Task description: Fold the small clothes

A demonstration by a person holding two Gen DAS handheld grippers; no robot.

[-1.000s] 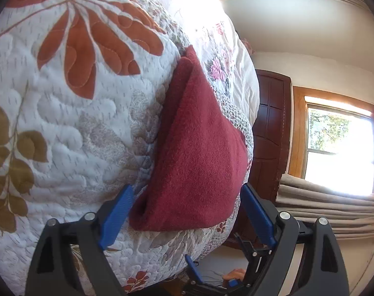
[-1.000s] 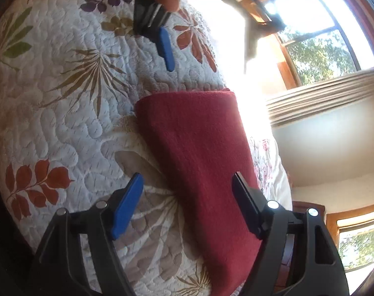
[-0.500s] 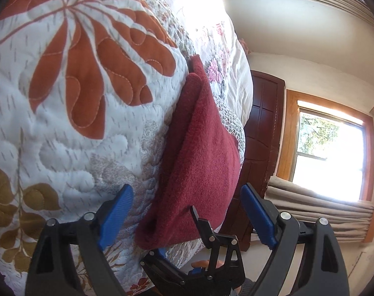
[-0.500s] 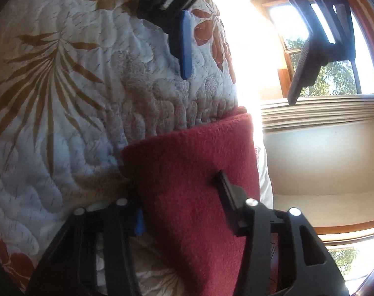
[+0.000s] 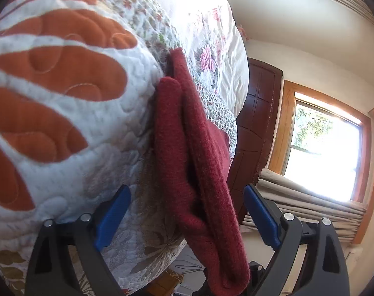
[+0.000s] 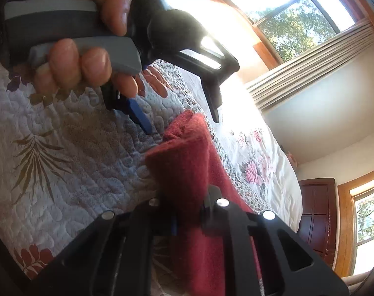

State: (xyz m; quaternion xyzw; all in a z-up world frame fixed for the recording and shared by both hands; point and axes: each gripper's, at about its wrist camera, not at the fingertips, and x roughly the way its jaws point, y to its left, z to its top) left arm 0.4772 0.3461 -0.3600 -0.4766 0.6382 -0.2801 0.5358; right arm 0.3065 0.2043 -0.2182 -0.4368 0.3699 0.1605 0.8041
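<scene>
Burgundy fleece cloth (image 6: 196, 170) lies folded on the quilted bed (image 6: 71, 162); the right gripper (image 6: 187, 212) pinches its near corner, while the left gripper (image 5: 187, 212) straddles the other end, jaws apart. Carry that corner across evenly, keeping edges aligned.

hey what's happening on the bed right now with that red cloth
A person is folding a dark red fleecy cloth on a white quilted bedspread with leaf prints, with a two-finger gripper in each hand. The right gripper is shut on one end of the cloth and lifts it off the bedspread. The left gripper is open, its blue-padded fingers either side of the other end.
</scene>
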